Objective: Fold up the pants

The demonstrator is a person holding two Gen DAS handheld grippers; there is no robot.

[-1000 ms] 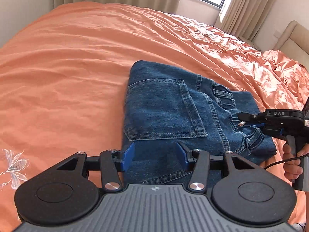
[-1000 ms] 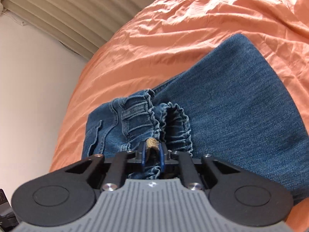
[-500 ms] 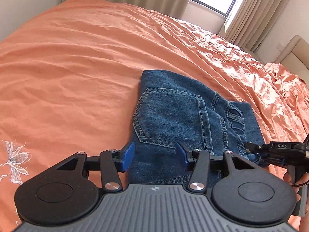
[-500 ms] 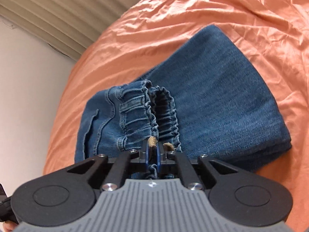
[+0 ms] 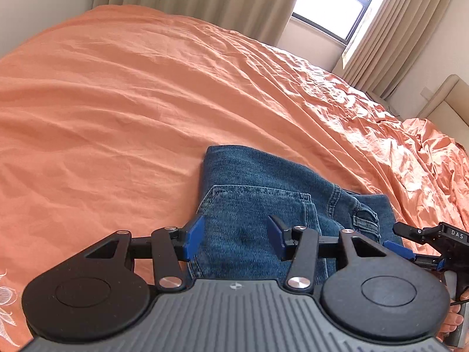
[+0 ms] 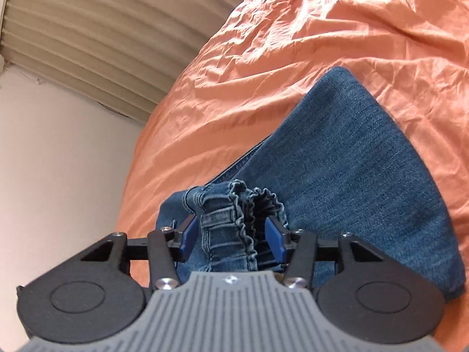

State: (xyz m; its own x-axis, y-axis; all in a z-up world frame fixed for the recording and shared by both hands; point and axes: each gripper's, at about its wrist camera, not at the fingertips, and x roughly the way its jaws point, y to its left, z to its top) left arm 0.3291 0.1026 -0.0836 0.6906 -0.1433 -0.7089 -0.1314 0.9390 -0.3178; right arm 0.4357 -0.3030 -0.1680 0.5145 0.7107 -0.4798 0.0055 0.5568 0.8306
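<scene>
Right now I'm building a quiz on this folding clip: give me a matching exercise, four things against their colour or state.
Things:
1. jeans
2. bedsheet
3. left gripper
4. right gripper

Colour or state:
A. jaws opening, with the gathered waistband between them
B. orange and wrinkled
C. blue denim, folded, lying on the bed
D. open, nothing gripped, above the back pocket

Pairs: 1-C, 2-B, 3-D, 4-A

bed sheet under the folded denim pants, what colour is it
Orange bed sheet, seen best in the left wrist view.
</scene>
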